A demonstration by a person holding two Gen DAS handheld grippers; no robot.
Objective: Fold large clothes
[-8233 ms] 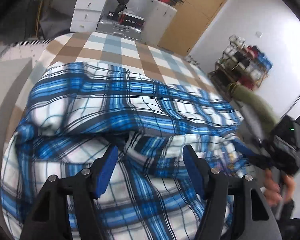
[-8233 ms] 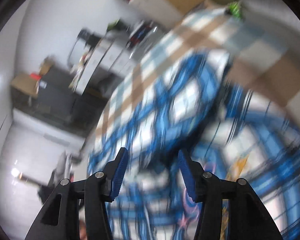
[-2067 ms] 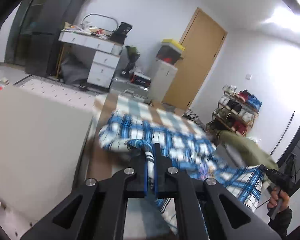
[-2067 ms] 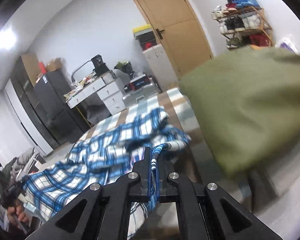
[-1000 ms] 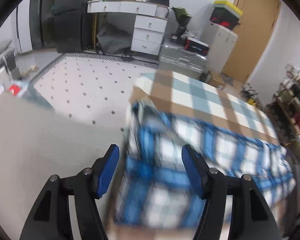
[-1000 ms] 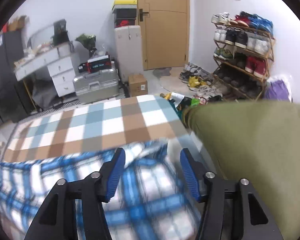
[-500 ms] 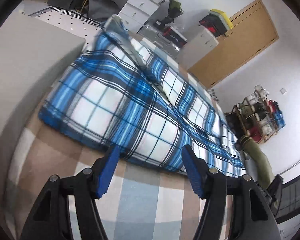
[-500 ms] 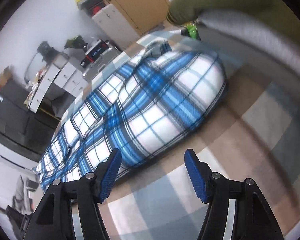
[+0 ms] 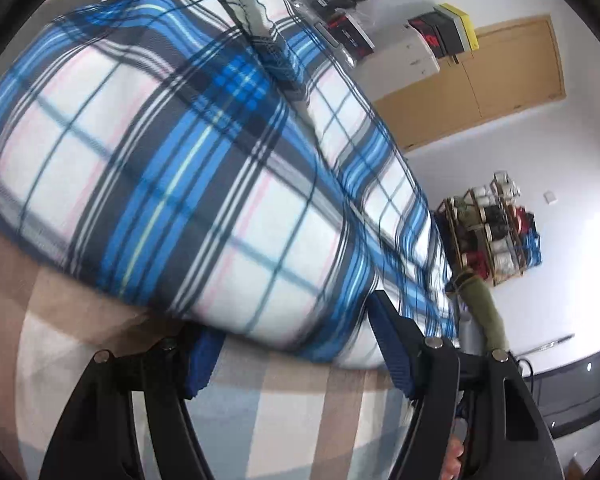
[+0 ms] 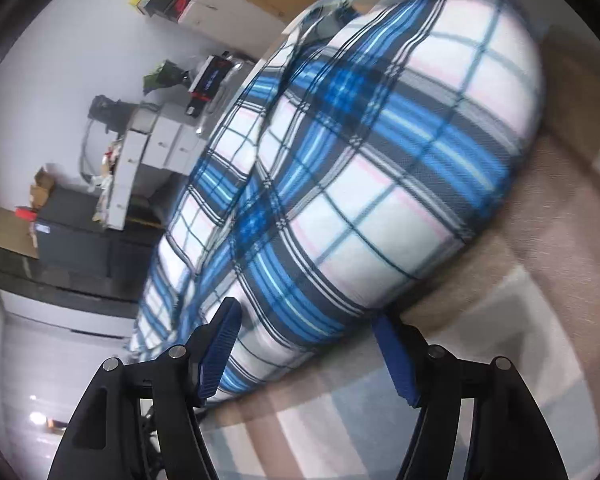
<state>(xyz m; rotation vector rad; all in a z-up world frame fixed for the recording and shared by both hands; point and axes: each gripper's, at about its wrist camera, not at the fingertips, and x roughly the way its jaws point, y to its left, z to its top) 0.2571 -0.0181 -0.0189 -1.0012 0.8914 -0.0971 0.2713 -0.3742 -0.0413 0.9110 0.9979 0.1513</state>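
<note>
Both grippers, left (image 9: 296,354) & right (image 10: 306,350), jaws opening, straddle the near fold of the blue plaid garment (image 9: 172,184), not yet pinching. Best push in under the fold edge w/ both ends level, catch all layers, then close.

left hand-held gripper (image 9: 296,344): black frame, blue ribbed pads, silver screws | sleeve (image 9: 482,300): olive green

Blue-white plaid garment (image 9: 172,168) on seemingly brown-checked cloth (image 9: 300,420).
</note>
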